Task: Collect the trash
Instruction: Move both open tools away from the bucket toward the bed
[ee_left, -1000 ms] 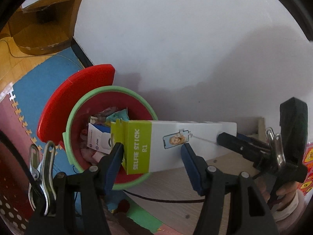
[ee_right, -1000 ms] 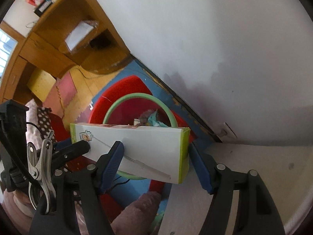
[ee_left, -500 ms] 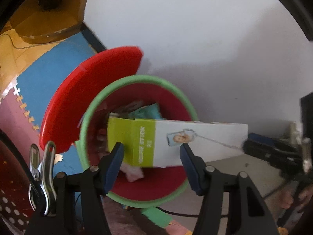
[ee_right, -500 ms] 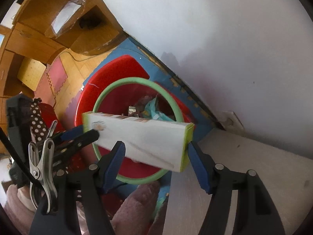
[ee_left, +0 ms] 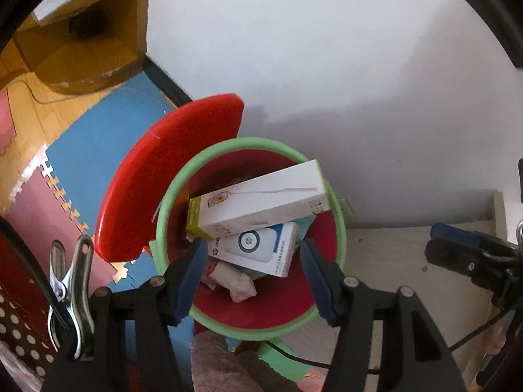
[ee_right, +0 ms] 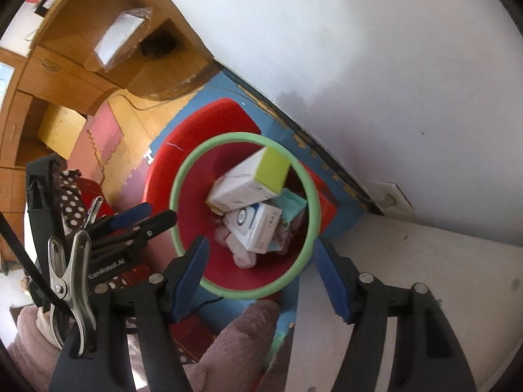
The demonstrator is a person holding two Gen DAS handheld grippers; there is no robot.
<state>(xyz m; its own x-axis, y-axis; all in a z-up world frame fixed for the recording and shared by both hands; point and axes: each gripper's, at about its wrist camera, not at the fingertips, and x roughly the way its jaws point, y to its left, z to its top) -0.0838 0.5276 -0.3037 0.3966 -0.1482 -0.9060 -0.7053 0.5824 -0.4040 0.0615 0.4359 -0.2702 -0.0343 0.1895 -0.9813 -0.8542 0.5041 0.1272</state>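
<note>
A white selfie-stick box with a lime-green end (ee_left: 258,203) (ee_right: 251,181) lies slanted inside the red bin with the green rim (ee_left: 170,196) (ee_right: 178,176), resting on a white and blue carton (ee_left: 258,253) (ee_right: 254,225) and crumpled paper (ee_left: 233,282). My left gripper (ee_left: 251,272) hovers above the bin, open, nothing between its blue pads. My right gripper (ee_right: 260,276) also hangs over the bin, open and empty. The right gripper's fingers (ee_left: 457,248) show at the right edge of the left wrist view; the left gripper's fingers (ee_right: 140,222) show at the left of the right wrist view.
The bin's red lid (ee_left: 163,176) stands tipped open behind it, against the white wall (ee_left: 327,49). A pale table top (ee_left: 402,261) (ee_right: 425,261) lies to the right. Foam floor mats (ee_left: 91,143) and a wooden shelf unit (ee_right: 98,39) are at the left. A pink sleeve (ee_right: 235,343) shows below.
Both grippers held the selfie-stick box by its ends over the bin; it has been let go and has dropped in. Both grippers have sunk a little toward the bin.
</note>
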